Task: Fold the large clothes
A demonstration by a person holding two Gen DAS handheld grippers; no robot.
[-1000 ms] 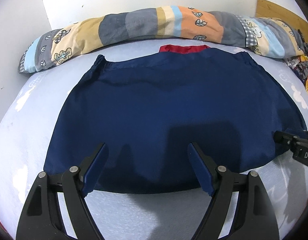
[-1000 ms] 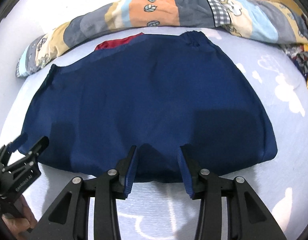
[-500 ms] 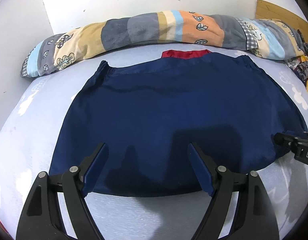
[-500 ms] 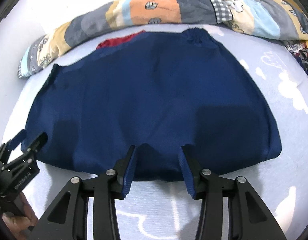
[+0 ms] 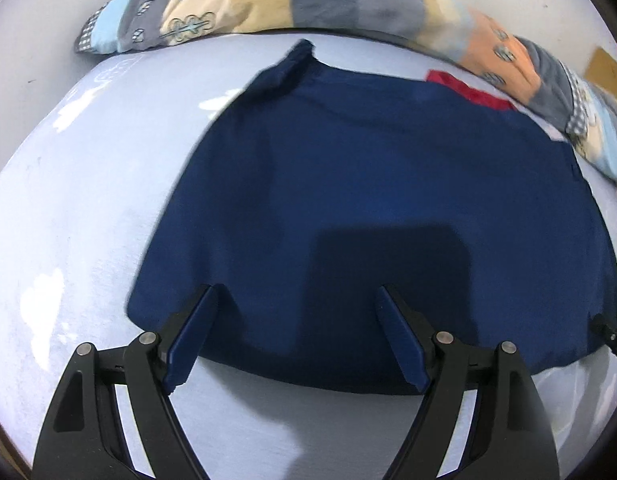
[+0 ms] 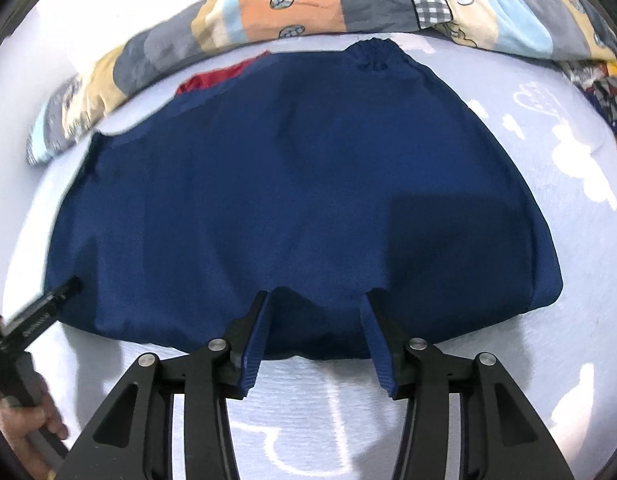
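Through my left wrist camera, my left gripper [image 5: 296, 320] is spread wide with nothing between its fingers, their blue pads over the near hem of the navy garment [image 5: 372, 200]. The garment lies spread flat on the pale blue sheet [image 5: 68, 208], and beyond its far edge runs the long patchwork pillow [image 5: 308, 4]. A red patch of lining [image 5: 468, 88] peeks out at the garment's far edge, just short of the pillow. At the garment's near right corner I catch only the black tip of my right gripper [image 5: 608, 334]

Through my right wrist camera, my right gripper [image 6: 316, 312] is parted to a moderate gap, gripping nothing, its fingers hovering over the garment's [image 6: 300, 184] near hem. The gathered waistband [image 6: 372, 52] sits at the far edge beside the pillow [image 6: 292, 0]. My left gripper [image 6: 68, 285] reaches the garment's near left corner, and this blurred view does not show its opening
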